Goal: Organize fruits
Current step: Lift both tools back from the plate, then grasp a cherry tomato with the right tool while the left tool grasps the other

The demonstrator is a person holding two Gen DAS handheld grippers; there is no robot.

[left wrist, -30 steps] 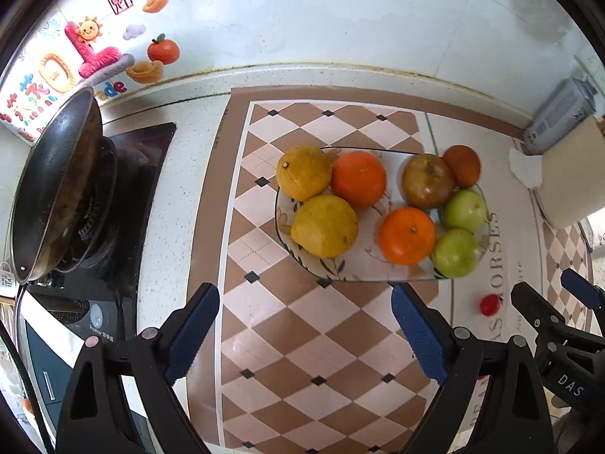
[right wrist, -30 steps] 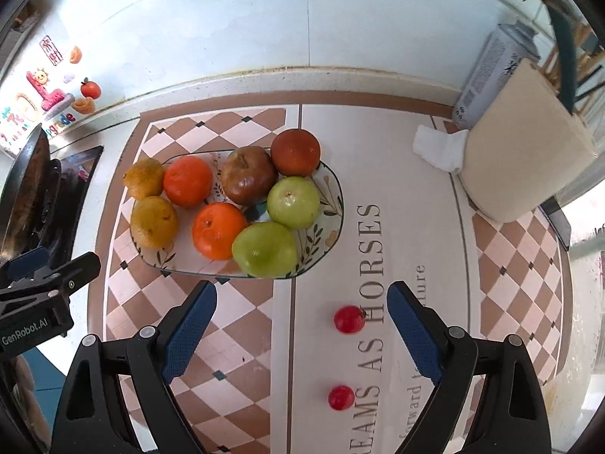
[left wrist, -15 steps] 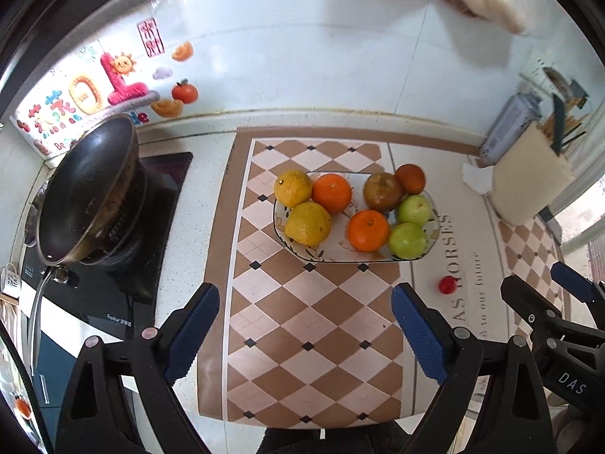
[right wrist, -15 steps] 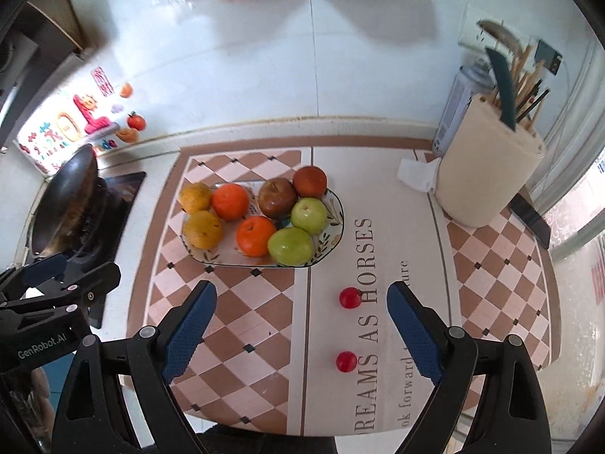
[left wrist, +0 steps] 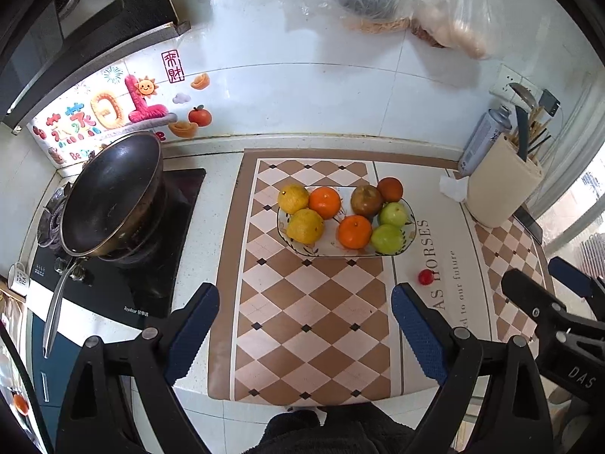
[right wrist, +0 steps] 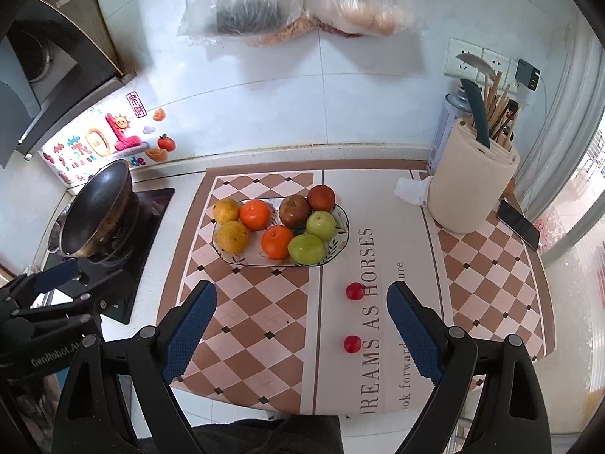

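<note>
A patterned oval plate [left wrist: 410,229] [right wrist: 342,227] on the checkered mat holds two yellow citrus [left wrist: 304,226], two oranges [left wrist: 354,231], two green apples [left wrist: 387,238] and two dark red apples [left wrist: 366,201]. Two small red fruits lie on the mat nearer me, one [right wrist: 355,291] behind the other [right wrist: 352,344]; the left wrist view shows one [left wrist: 425,277]. My left gripper [left wrist: 305,331] is open and empty, well back from the plate. My right gripper [right wrist: 301,331] is open and empty, above the mat's front edge.
A black wok [left wrist: 111,198] sits on the stove at the left. A cream knife block [right wrist: 472,185], a spray can [right wrist: 448,128], a crumpled tissue [right wrist: 414,191] and a phone [right wrist: 518,224] stand at the right. Plastic bags [right wrist: 295,0] hang on the wall.
Both grippers have drawn back and up from the plate; the fruit looks smaller and the counter's front edge and hanging bags have come into view. Both stay open.
</note>
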